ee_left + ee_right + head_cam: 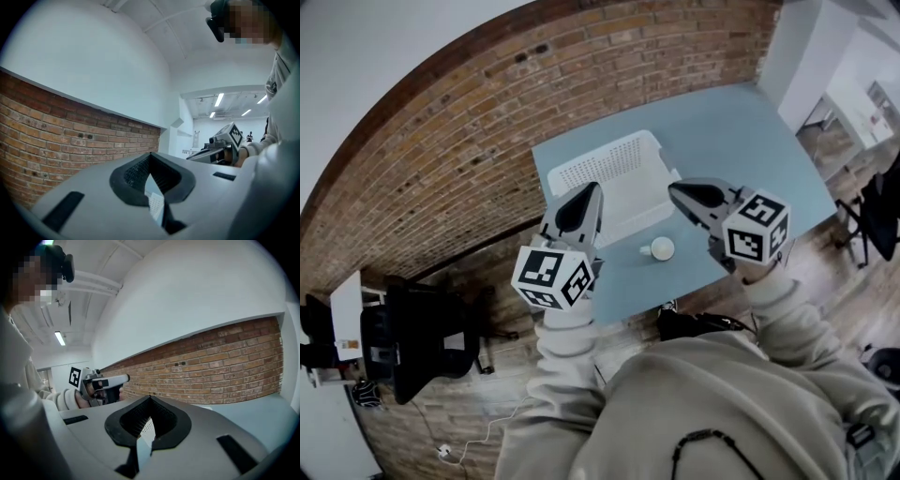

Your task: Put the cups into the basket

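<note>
Your left gripper point(592, 190) and right gripper point(675, 192) hover over the blue table point(750, 141), both clenched with tips together and nothing held. The white cup point(662, 248) sits on the table between them. The white basket point(609, 169) is just beyond, at the cup's 11 o'clock.

brick wall point(441, 141) | pale blue table point(741, 141) | black chair point(427, 342) | ceiling strip lights point(219, 99)
</note>
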